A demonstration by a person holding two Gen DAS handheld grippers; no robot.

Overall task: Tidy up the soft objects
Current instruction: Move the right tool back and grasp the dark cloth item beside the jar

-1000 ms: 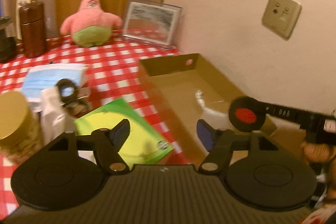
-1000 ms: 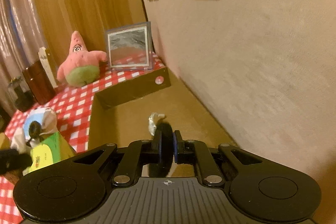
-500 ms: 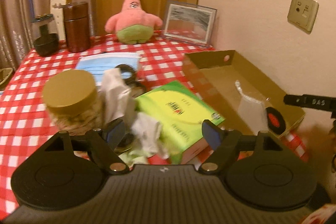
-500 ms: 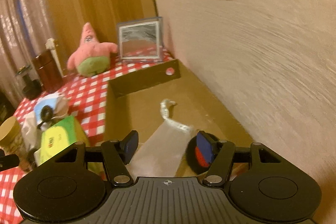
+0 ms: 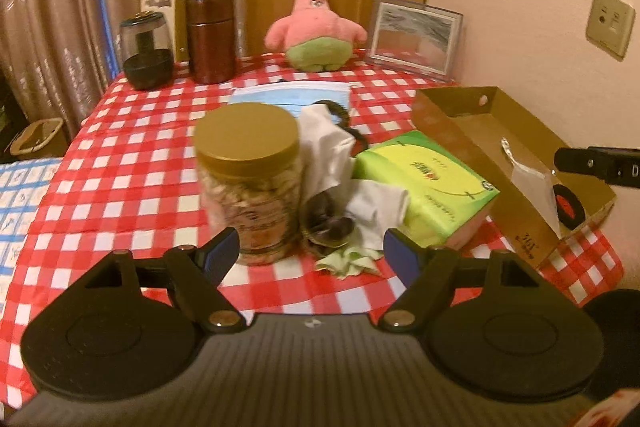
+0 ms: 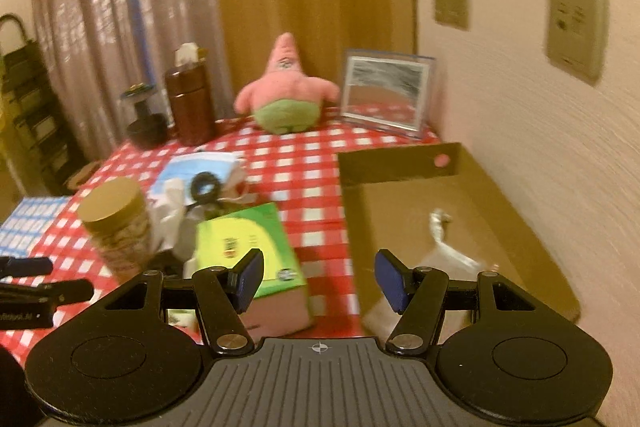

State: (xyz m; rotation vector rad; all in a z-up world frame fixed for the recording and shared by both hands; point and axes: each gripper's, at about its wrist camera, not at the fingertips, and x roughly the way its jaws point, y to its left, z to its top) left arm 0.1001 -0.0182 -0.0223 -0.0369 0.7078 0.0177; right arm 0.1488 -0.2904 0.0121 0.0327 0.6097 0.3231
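Note:
A brown cardboard tray [image 5: 472,115] [image 6: 400,203] stands by the wall and holds a clear pouch [image 5: 528,175] [image 6: 444,247] and a black-and-red round pad [image 5: 568,205]. A pink star plush [image 5: 316,27] [image 6: 286,91] sits at the back. A blue face mask [image 5: 288,93] [image 6: 196,167], white cloths [image 5: 332,147], black hair ties [image 5: 336,107] [image 6: 205,185] and a green tissue box [image 5: 428,183] [image 6: 248,247] lie mid-table. My left gripper [image 5: 312,251] is open and empty before the jar. My right gripper [image 6: 318,277] is open and empty between box and tray.
A gold-lidded jar [image 5: 250,179] [image 6: 116,223] stands close to the left gripper. A brown canister [image 5: 210,37], a dark glass pot [image 5: 146,51] and a framed picture [image 5: 414,35] line the back of the red checked table [image 5: 120,187]. The wall is on the right.
The right gripper opened, let the pouch and round pad drop into the tray, and drew back and left. The left gripper swung left and back toward the jar.

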